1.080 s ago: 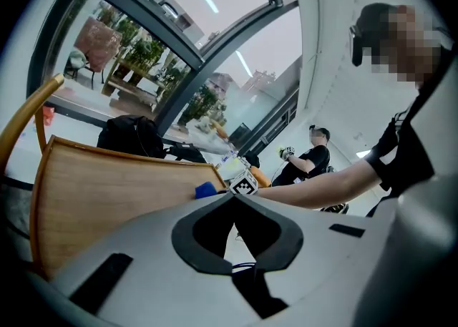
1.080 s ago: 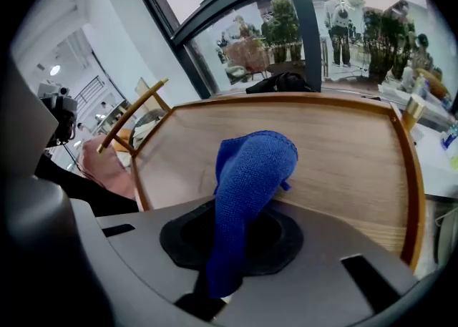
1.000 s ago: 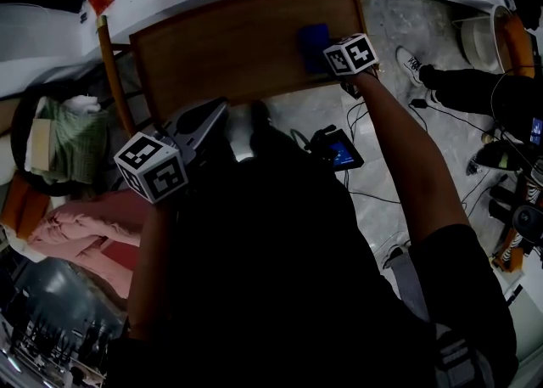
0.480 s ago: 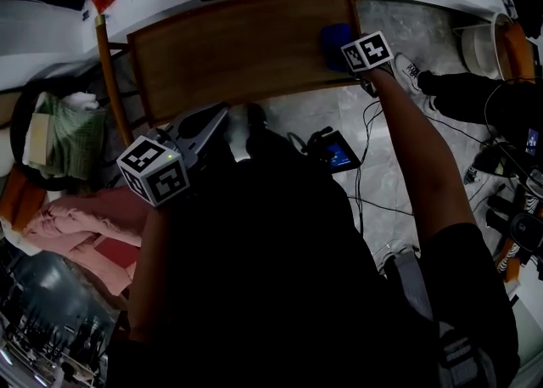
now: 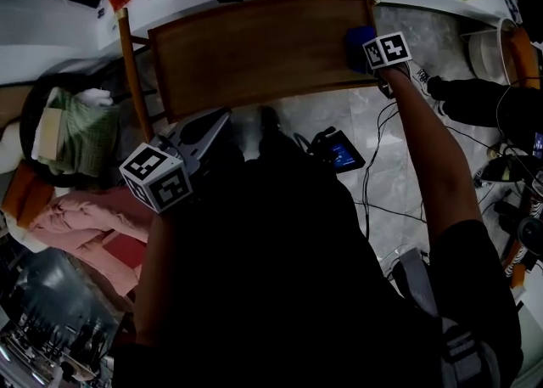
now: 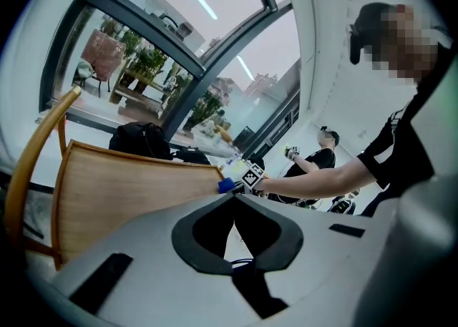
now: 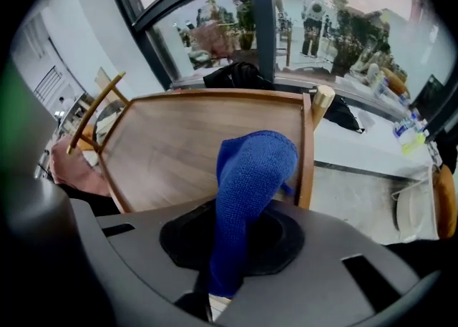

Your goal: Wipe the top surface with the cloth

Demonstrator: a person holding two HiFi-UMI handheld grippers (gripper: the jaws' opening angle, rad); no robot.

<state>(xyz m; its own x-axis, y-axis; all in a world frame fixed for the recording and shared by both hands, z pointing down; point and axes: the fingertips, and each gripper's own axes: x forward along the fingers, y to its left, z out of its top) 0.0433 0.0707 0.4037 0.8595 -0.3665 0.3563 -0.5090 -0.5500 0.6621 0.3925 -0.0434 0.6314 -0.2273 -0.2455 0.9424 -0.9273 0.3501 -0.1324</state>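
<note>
**Blue cloth at the right edge of the bench top**

The right hand-held gripper [image 5: 372,48] reaches out over the wooden bench [image 5: 254,47]. Its jaws are closed on a blue cloth [image 5: 358,37]. In the right gripper view the cloth [image 7: 250,175] rises from between the jaws and folds forward over the bench top [image 7: 172,147], just beside the raised rail along the right edge. Whether it presses on the wood cannot be told.

The left hand-held gripper [image 5: 214,121] is held off the bench, beyond its near edge and close to the person's body. Its jaws are together with nothing between them. A small device with a lit blue screen [image 5: 340,154] lies on the floor below the near edge.
</note>
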